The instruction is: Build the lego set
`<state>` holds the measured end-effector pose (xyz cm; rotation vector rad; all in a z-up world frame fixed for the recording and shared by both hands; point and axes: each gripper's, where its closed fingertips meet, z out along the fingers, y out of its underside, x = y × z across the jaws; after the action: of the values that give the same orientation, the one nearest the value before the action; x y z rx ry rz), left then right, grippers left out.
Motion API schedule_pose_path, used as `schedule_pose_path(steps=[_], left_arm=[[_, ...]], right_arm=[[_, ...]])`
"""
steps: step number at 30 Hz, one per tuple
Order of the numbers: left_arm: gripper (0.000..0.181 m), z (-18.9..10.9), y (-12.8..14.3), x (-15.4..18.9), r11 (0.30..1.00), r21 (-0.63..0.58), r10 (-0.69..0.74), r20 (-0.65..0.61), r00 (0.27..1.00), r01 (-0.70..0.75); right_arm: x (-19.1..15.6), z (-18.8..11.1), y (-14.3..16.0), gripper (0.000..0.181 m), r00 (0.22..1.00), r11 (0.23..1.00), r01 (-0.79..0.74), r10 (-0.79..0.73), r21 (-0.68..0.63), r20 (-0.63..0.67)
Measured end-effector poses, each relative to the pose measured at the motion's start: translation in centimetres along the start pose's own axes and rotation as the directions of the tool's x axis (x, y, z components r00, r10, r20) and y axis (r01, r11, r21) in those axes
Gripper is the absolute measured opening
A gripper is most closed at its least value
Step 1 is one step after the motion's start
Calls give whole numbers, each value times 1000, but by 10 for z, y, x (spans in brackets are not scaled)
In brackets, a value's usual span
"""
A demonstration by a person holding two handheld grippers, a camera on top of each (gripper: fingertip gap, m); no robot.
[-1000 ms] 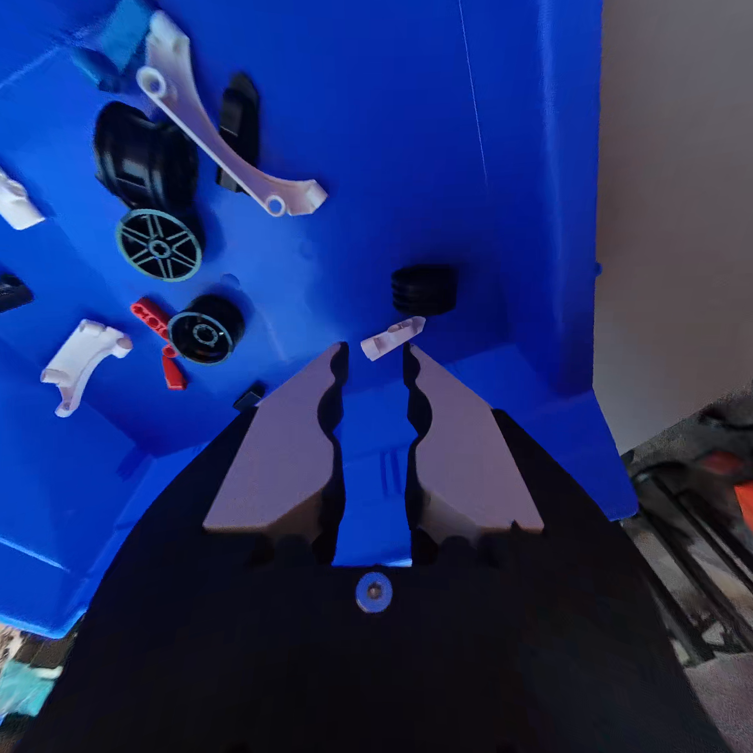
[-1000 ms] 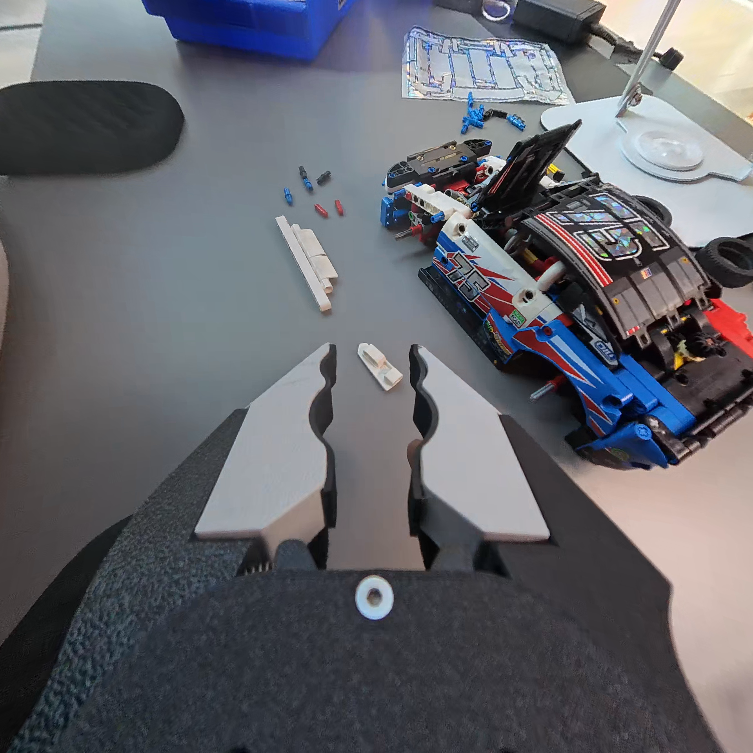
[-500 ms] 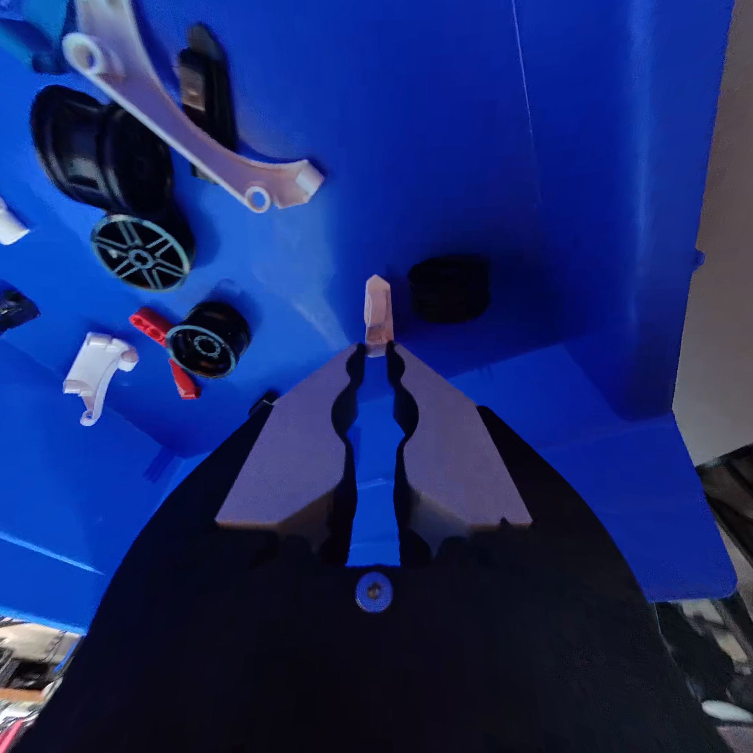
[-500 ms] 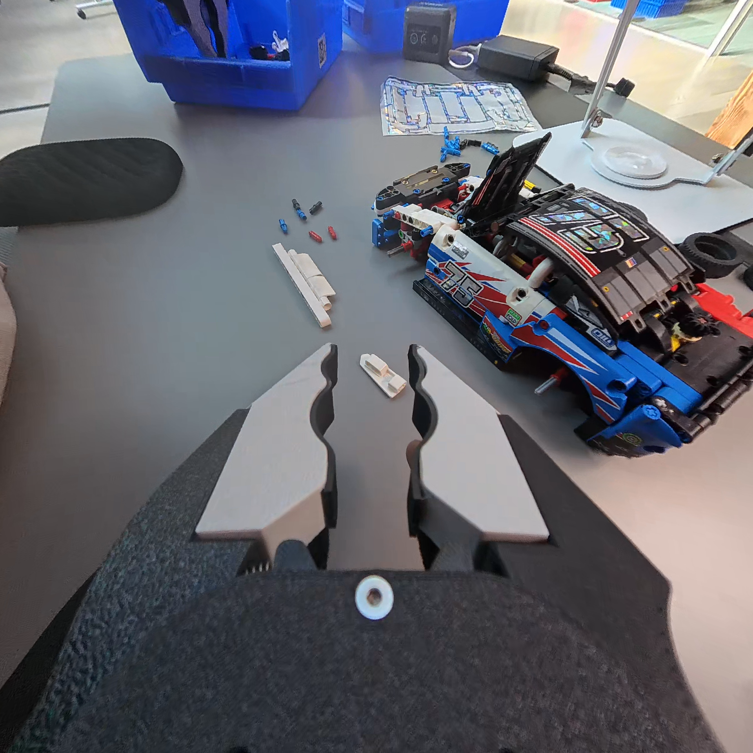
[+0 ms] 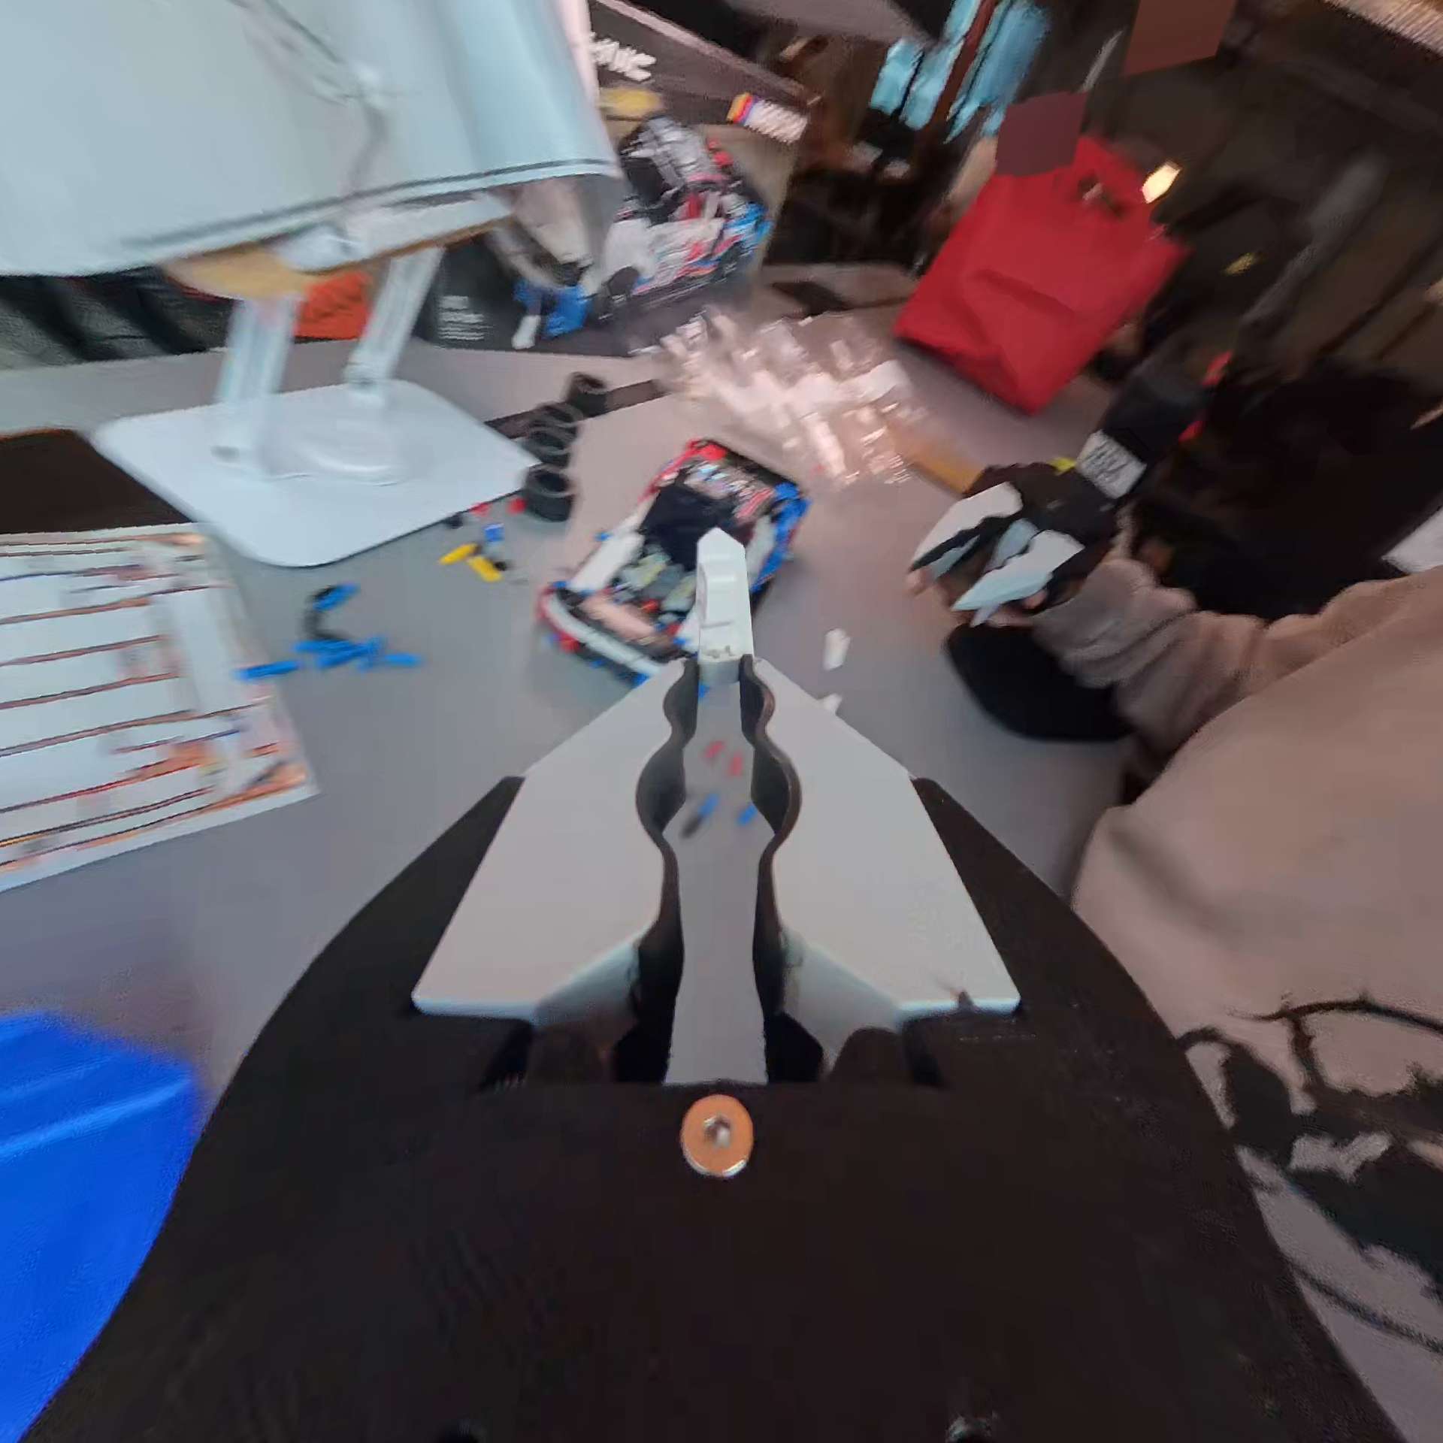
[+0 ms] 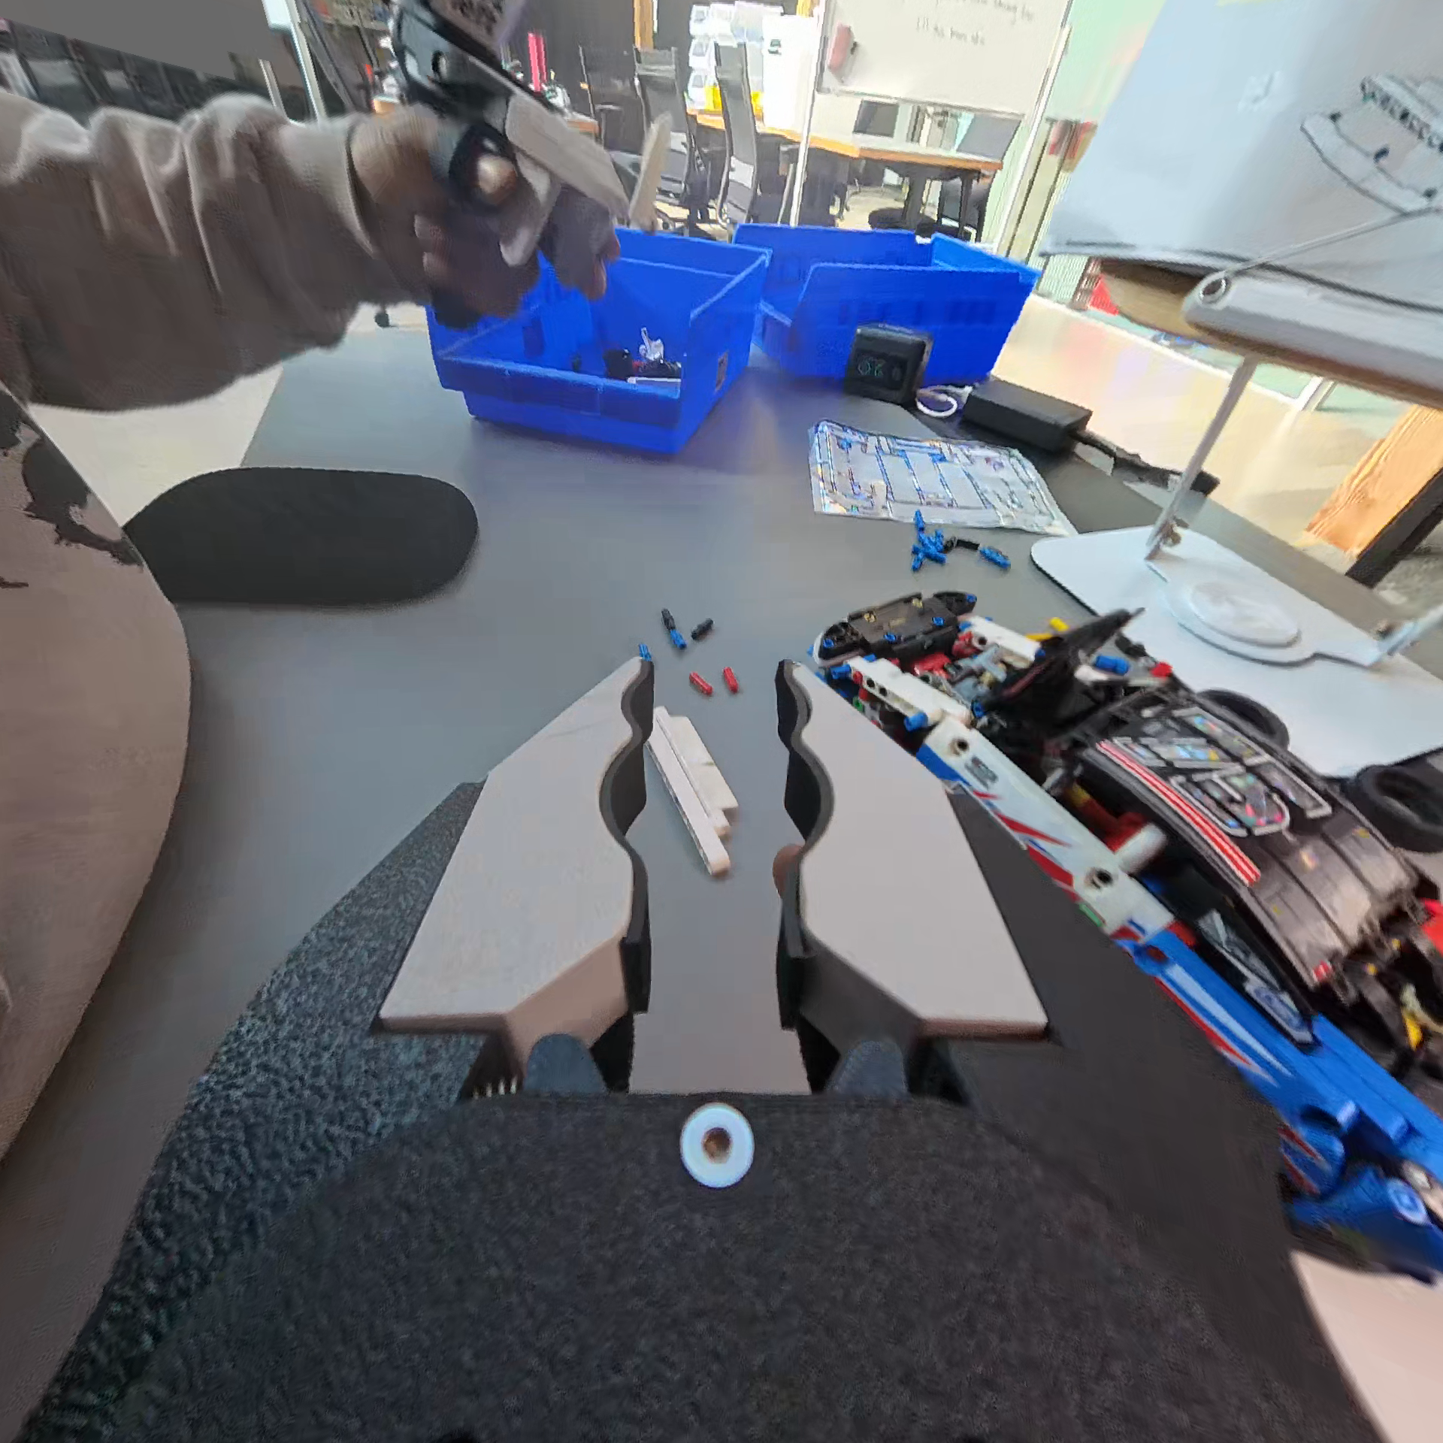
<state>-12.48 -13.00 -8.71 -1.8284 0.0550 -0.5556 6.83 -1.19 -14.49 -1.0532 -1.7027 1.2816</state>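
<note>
Left gripper pinching a small white lego piece

The slim, blunt-tipped piece points to 12 o'clock; right gripper gapes empty above the grey table.

Left hand-held gripper raised, pinched nearly closed; right hand-held gripper low, fingers parted.

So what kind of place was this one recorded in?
Probably an office or lab workspace: a grey table with blue parts bins and a half-built lego car, office chairs and desks behind.
</note>
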Motion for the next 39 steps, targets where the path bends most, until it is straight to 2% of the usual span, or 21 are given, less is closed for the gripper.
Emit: schedule_pose_path(steps=[2,4,6,8,10,11,13,15,18,20,22,24,26,28,30,32,34,35,37,39], left_arm=[[9,54,11,40,989,55,-124,-179,976,136],[8,99,21,73,959,57,-244,-338,909,279],[8,133,26,96,927,27,-324,-438,838,373],[8,154,30,112,920,0,-342,-484,805,391],[8,166,35,120,932,-22,-326,-487,810,362],[8,168,35,120,939,-17,-309,-477,823,343],[8,172,42,116,972,-27,-224,-419,880,235],[8,175,53,115,994,-47,-110,-356,928,99],[8,179,63,116,997,-62,17,-288,958,-36],[9,181,68,112,996,-73,31,-260,965,-51],[7,178,65,109,997,-58,26,-248,968,-41],[16,171,60,101,997,-54,51,-217,975,-64],[22,159,51,86,992,-37,117,-153,981,-124],[26,139,44,62,977,-64,202,-48,978,-204],[31,112,41,28,954,-144,279,94,956,-264],[36,73,43,-16,925,-269,340,267,902,-269],[41,26,49,-57,902,-378,369,420,829,-210],[43,1,54,-75,890,-425,378,487,788,-165],[48,-49,72,-107,846,-532,406,592,697,-40],[52,-91,94,-127,781,-619,448,643,621,78]], right_arm=[[-10,13,-18,29,998,998,51,-50,31,-22],[-17,24,-32,29,993,994,92,-88,51,-74],[-15,30,-37,30,982,994,106,-98,41,-159],[-10,31,-38,25,974,994,93,-80,53,-213],[-12,27,-39,17,986,994,19,-1,106,-169],[-15,25,-38,21,991,990,-56,70,129,-111],[-17,21,-37,27,969,957,-247,247,151,21],[-11,19,-39,23,932,916,-361,353,174,77],[-7,27,-27,5,952,947,-307,305,96,33],[-7,27,-23,4,966,966,-257,256,29,41],[3,17,-25,2,960,961,-277,276,6,49],[11,2,-12,1,922,926,-366,374,-94,94],[19,-15,22,1,885,869,-424,457,-255,86],[22,-31,64,1,844,776,-471,535,-419,42],[23,-42,92,1,814,702,-504,580,-503,-5],[22,-46,109,1,809,666,-505,587,-549,-32],[29,-49,126,5,860,664,-450,502,-596,-90],[32,-48,125,3,873,680,-435,479,-591,-92],[40,-46,125,8,894,689,-412,433,-596,-117],[48,-45,125,12,915,711,-384,379,-589,-139]])
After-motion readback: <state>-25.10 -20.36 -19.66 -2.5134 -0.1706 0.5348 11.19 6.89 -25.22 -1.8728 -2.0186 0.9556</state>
